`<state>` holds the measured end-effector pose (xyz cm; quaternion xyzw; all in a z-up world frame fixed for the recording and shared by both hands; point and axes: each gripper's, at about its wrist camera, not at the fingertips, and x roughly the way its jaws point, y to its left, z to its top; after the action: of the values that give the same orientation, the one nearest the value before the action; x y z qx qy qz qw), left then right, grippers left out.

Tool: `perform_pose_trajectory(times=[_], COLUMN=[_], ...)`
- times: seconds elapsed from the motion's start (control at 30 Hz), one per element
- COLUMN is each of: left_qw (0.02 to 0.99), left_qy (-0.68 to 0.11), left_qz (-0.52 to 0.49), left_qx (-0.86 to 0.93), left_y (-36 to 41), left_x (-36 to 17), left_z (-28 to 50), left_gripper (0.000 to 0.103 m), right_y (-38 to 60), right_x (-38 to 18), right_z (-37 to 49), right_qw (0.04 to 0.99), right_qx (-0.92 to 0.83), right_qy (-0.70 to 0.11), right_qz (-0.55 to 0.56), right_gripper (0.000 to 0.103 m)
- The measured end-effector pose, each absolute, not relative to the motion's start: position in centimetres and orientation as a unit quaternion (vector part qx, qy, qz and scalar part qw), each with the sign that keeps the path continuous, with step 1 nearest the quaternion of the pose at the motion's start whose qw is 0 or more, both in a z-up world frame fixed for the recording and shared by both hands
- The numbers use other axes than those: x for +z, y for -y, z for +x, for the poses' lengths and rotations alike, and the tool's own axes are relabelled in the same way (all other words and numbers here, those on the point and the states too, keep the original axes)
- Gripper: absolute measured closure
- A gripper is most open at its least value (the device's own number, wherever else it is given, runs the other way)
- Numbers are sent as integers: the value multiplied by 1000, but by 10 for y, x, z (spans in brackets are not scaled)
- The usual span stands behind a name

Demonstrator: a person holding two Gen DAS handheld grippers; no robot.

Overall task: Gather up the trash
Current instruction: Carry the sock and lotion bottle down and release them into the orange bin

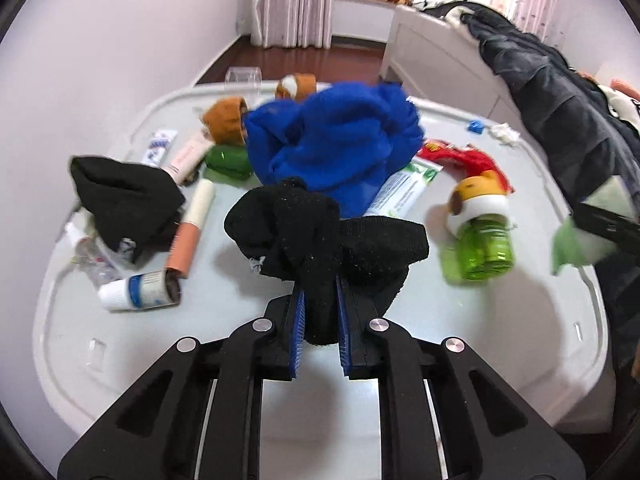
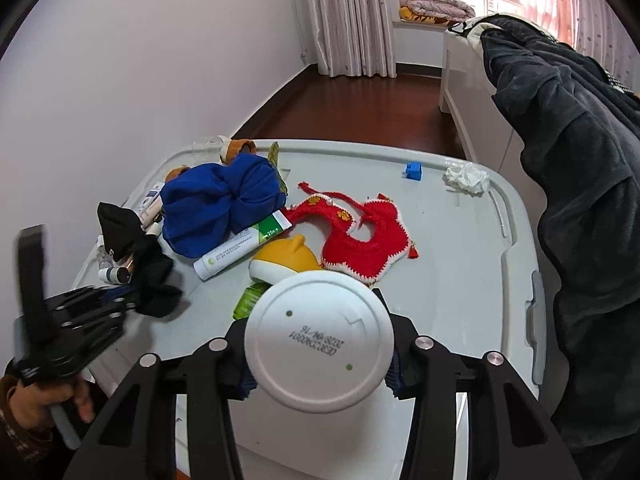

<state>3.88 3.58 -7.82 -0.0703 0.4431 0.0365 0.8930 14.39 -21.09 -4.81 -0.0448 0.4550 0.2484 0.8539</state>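
Left gripper (image 1: 320,320) jaws clamp a black sock (image 1: 320,236), right gripper's (image 2: 320,364) a white-based container (image 2: 319,340), above a cluttered grey lid (image 2: 460,240).

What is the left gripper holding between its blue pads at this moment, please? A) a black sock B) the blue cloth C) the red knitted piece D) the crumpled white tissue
A: in the left wrist view the left gripper has its blue pads pressed on a black sock, lifted in front of the blue cloth.
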Motion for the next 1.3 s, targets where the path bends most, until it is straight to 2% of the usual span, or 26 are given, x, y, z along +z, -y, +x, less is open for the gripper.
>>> perform_pose_trajectory(times=[0.33,0.53,0.63,0.87,0.93,0.97,1.0,1.07,1.2,1.3], left_qw=[900,890,872,812,793,787,782,773,766,770], left_qy=[-428,-449,-479,-568,-594,-603,-611,-625,-636,-631], left_qz=[-78,-63,-56,-52,-54,-51,-47,-32,-31,-38], left_qx=[1,-51,-87,-123,-125,-121,-114,-98,-91,-85], left_y=[-18,3,16,35,38,39,40,42,42,38], left_x=[-51,-46,-57,-114,-129,-135,-138,-143,-150,-148], left_z=[-8,-49,-73,-129,-136,-137,-137,-137,-136,-134], left_gripper=[90,90,90,88,78,64,45,32,31,31], right_y=[206,211,214,217,215,214,214,214,223,234], right_x=[-33,-10,-26,-101,-122,-129,-136,-142,-135,-128], right_z=[123,55,19,-54,-67,-69,-71,-75,-69,-63], right_qw=[857,858,844,785,766,758,750,750,769,784], right_qx=[262,285,294,295,291,291,288,280,267,252], right_qy=[-441,-424,-447,-544,-572,-583,-595,-599,-580,-566], right_qz=[-52,-40,-33,-28,-31,-30,-25,-24,-8,14], right_gripper=[56,56,56,56,56,53,42,35,17,16])
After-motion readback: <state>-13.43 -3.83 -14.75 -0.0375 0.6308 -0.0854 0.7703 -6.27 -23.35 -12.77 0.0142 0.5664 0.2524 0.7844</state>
